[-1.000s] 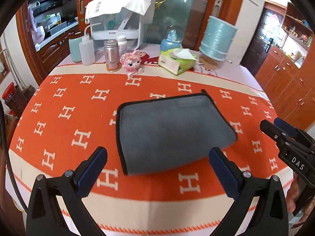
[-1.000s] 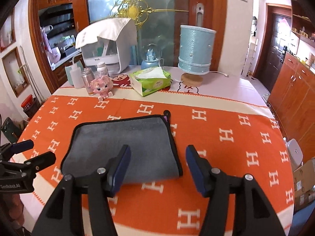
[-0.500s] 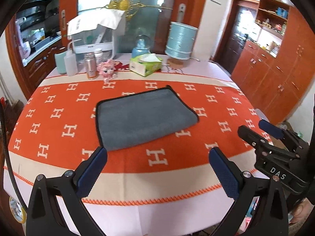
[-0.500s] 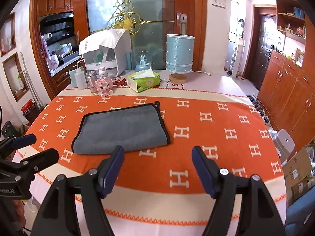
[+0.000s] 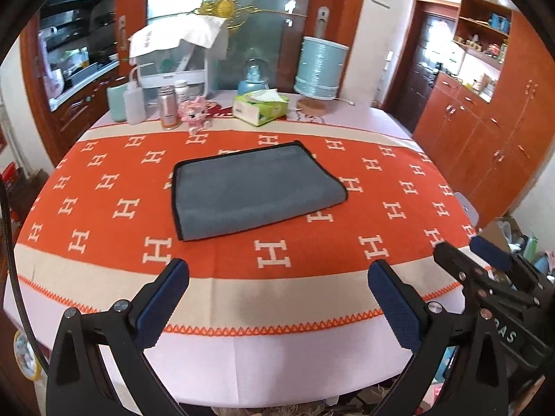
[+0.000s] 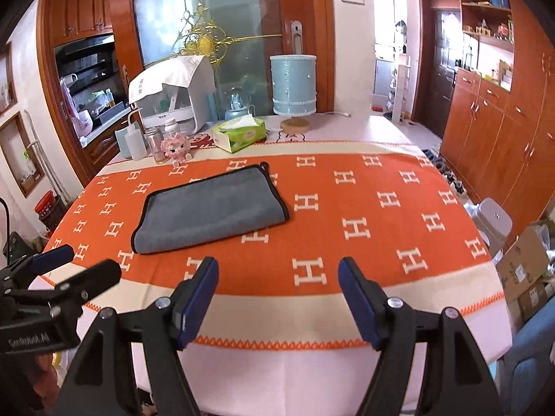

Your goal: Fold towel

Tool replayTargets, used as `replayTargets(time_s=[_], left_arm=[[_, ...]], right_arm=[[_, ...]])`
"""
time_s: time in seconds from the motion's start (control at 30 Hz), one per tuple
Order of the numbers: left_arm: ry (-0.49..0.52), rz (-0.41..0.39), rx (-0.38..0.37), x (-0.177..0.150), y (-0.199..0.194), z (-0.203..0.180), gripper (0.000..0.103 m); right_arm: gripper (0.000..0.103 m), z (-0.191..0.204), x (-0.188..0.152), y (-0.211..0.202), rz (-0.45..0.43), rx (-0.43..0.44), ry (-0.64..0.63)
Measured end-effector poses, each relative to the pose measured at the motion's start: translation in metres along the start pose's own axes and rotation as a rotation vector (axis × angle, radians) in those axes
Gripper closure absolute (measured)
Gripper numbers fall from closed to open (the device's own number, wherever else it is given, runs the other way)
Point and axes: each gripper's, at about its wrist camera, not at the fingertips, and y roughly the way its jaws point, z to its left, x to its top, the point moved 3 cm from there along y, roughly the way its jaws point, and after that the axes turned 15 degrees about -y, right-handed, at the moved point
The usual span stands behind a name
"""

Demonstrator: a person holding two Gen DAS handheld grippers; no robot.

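Note:
A grey towel [image 5: 253,190] with black trim lies folded flat on the orange H-patterned table cover [image 5: 381,187]; it also shows in the right wrist view [image 6: 211,209]. My left gripper [image 5: 277,274] is open and empty, held back over the table's near edge, well short of the towel. My right gripper [image 6: 277,274] is open and empty, also back at the near edge. Each gripper shows at the side of the other's view: the right gripper [image 5: 485,263] and the left gripper [image 6: 73,263].
At the table's far side stand a white squeeze bottle [image 5: 133,102], a metal can [image 5: 168,109], a pink toy [image 5: 196,114], a green tissue box [image 5: 260,105] and a blue lamp [image 5: 321,66]. Wooden cabinets [image 5: 485,145] stand at the right.
Both grippers have pulled back from the towel to the table's near edge. The towel lies where it was, folded. Both jaws stay open.

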Motion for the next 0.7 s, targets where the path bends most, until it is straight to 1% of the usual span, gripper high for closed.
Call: replayTargets(time_s=[0.13,0.23,0.4,0.7], left_arm=[[-0.022,0.002,0.042,-0.007,-0.001,0.003,0.001],[-0.033,0.001,0.048,-0.011,-0.002,0.003,0.001],[-0.018,-0.006,0.085,-0.013,-0.003,0.003,0.001],[0.019,-0.036,0.113,-0.017,-0.007,-0.003,0.001]], right_arm=[[0.031,0.003,-0.01,-0.003,0.017,0.005,0.0],[0.031,0.007,-0.013,-0.006,0.025,-0.024,-0.016],[0.031,0.006,-0.018,-0.01,0.026,-0.024,0.004],[0.031,0.007,-0.022,-0.005,0.053,-0.007,0.02]])
